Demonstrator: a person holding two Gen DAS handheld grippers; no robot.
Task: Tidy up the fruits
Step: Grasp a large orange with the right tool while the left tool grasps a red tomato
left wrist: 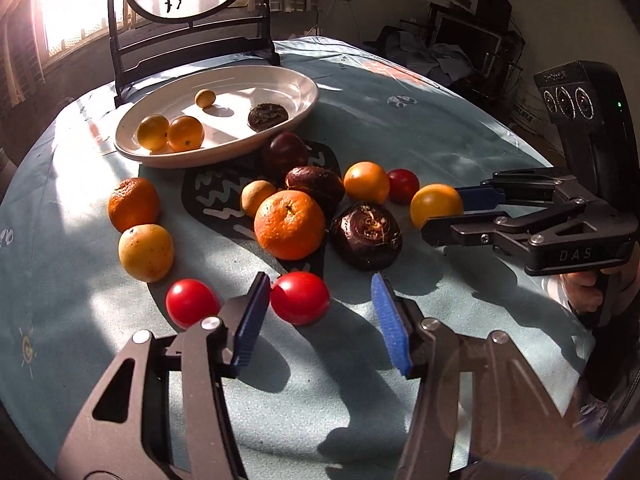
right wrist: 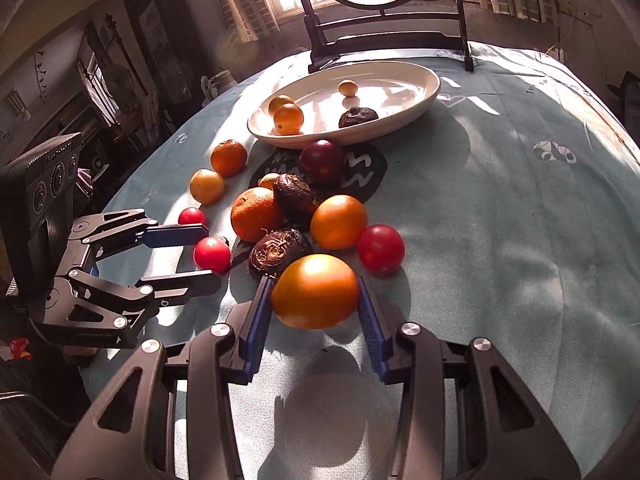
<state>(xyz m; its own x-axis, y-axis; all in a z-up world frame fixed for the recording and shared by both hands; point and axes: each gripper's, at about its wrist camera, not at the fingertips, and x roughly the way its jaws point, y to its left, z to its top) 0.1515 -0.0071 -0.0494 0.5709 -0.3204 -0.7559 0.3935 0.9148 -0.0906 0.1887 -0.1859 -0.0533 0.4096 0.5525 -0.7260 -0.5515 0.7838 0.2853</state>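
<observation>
Taking the white oval plate (left wrist: 132, 142) as reference, and reading left to right in the left wrist view: the plate sits at the far left of the teal-clothed table (left wrist: 460, 128) and holds two yellow tomatoes, a small tan fruit and a dark wrinkled one, which suggests it is the collection point. Nearer than the plate lie a mandarin (left wrist: 134, 204) and a pale yellow fruit (left wrist: 146, 252), then a loose cluster of fruit over a dark patterned mat (left wrist: 208, 196). The left gripper (left wrist: 316, 316) is spread wide, its left pad just beside a red tomato (left wrist: 300, 297) that lies between the jaws without being pinched; the wide spread appears intended to straddle it. Furthest right of the plate, the right gripper (left wrist: 444, 212) pinches a yellow-orange tomato (left wrist: 436, 205); its own camera shows both pads pressed against the fruit's sides (right wrist: 316, 291). Whether the fruit is lifted clear of the cloth cannot be told. Most fruit remains off the plate, so the task is judged early.
</observation>
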